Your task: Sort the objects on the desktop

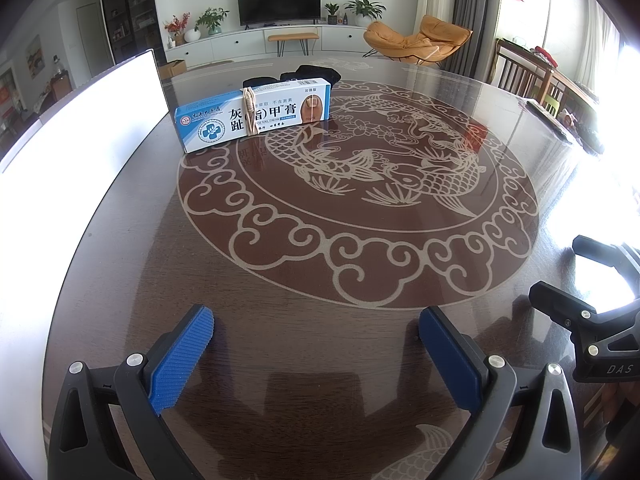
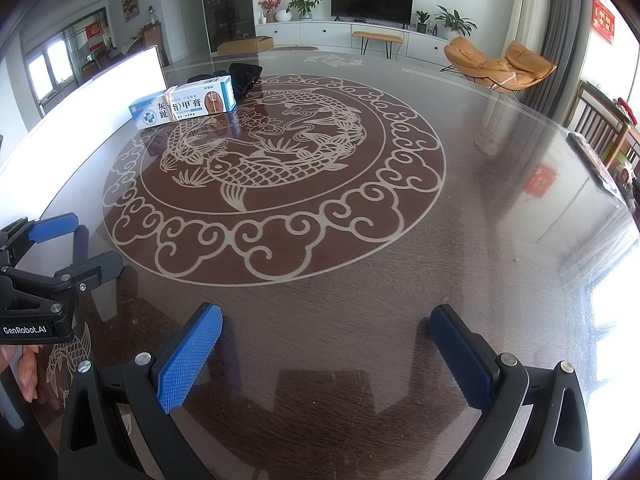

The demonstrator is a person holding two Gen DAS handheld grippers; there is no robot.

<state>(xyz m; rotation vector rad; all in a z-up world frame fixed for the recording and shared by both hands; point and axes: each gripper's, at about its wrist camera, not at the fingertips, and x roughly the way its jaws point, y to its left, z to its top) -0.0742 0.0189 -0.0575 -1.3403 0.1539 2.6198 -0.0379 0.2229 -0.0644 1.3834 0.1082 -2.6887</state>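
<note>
With both tongs gaping empty, reach your left gripper (image 1: 316,344) across the glossy carp-patterned table (image 1: 360,280) and pinch the blue-and-white cardboard ointment box (image 1: 256,118) squarely across its long sides

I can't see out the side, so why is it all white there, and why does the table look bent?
Left wrist view: window light burns out the right edge, and the white board is blown out too. Right wrist view: glare whitens the table on the right. Both views: the fisheye lens bends straight edges; the box stays sharp.
</note>
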